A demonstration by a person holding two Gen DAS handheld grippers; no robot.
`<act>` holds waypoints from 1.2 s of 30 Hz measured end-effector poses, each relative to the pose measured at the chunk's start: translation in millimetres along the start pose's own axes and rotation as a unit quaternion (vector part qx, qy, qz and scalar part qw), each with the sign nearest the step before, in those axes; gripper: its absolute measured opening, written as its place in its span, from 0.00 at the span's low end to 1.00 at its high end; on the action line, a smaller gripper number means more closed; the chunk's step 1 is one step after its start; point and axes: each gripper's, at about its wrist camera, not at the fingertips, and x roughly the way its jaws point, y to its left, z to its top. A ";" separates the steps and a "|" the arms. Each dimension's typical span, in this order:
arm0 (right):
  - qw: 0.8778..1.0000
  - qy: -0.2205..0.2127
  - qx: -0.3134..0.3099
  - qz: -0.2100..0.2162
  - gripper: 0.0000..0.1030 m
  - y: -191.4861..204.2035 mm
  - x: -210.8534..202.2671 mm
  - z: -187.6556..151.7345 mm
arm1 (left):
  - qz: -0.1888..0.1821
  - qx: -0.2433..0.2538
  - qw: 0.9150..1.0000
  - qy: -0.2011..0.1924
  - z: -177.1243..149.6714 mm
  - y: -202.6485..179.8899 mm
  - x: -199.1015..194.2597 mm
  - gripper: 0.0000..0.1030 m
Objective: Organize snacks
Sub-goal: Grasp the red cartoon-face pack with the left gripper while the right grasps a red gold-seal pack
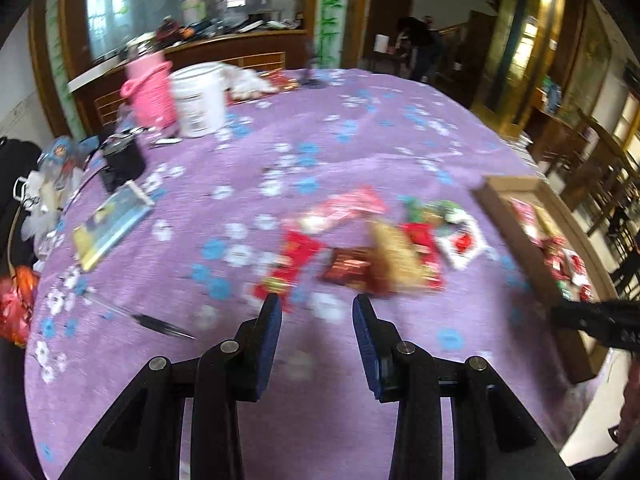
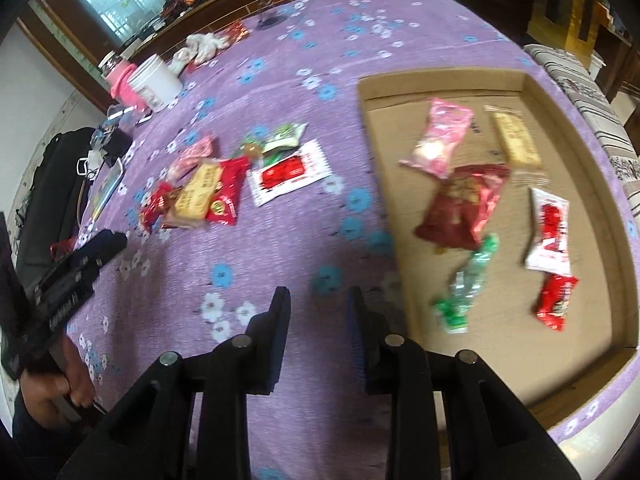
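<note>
A shallow cardboard tray [image 2: 440, 80] lies on the purple flowered cloth and holds several snack packets, among them a pink one [image 2: 440, 136], a dark red one [image 2: 464, 204] and a green one [image 2: 468, 284]. Left of the tray sits a loose pile: a tan bar [image 2: 198, 194], a red packet [image 2: 228, 192] and a white-and-red packet [image 2: 290, 172]. My right gripper [image 2: 318, 296] hovers over bare cloth beside the tray's near left corner, open and empty. My left gripper [image 1: 316, 308] is open and empty just short of the blurred pile [image 1: 392, 256].
A pink bottle [image 1: 150, 88] and a white tub [image 1: 200, 100] stand at the far left of the table. A black device [image 1: 122, 160], a flat booklet [image 1: 108, 224] and a dark pen [image 1: 160, 324] lie along the left. Wooden chairs [image 1: 600, 184] stand past the right edge.
</note>
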 end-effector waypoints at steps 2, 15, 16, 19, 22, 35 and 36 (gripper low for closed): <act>1.000 -0.001 0.000 -0.004 0.26 4.7 1.2 -1.7 | -0.014 -0.011 1.000 0.018 6.4 18.4 11.8 0.37; 1.000 -0.009 0.020 -0.016 0.27 4.9 -8.5 1.9 | -0.014 0.052 0.996 0.072 28.3 12.7 85.5 0.38; 1.000 -0.008 0.019 -0.011 0.27 7.2 -8.8 5.0 | -0.010 0.059 0.996 0.069 29.8 11.3 87.5 0.38; 1.000 0.002 0.024 0.019 0.27 15.4 -3.5 18.4 | -0.002 0.058 0.997 0.055 28.6 12.4 86.6 0.28; 0.998 0.016 0.033 0.052 0.28 26.9 9.7 36.7 | -0.007 0.052 0.997 0.056 19.5 13.3 78.5 0.19; 0.997 0.054 0.026 0.041 0.33 75.0 92.2 98.8 | -0.014 0.033 0.997 0.062 -35.6 11.0 36.1 0.19; 0.997 0.056 0.026 0.037 0.33 76.0 96.4 100.6 | -0.013 0.033 0.997 0.062 -36.2 11.1 35.7 0.19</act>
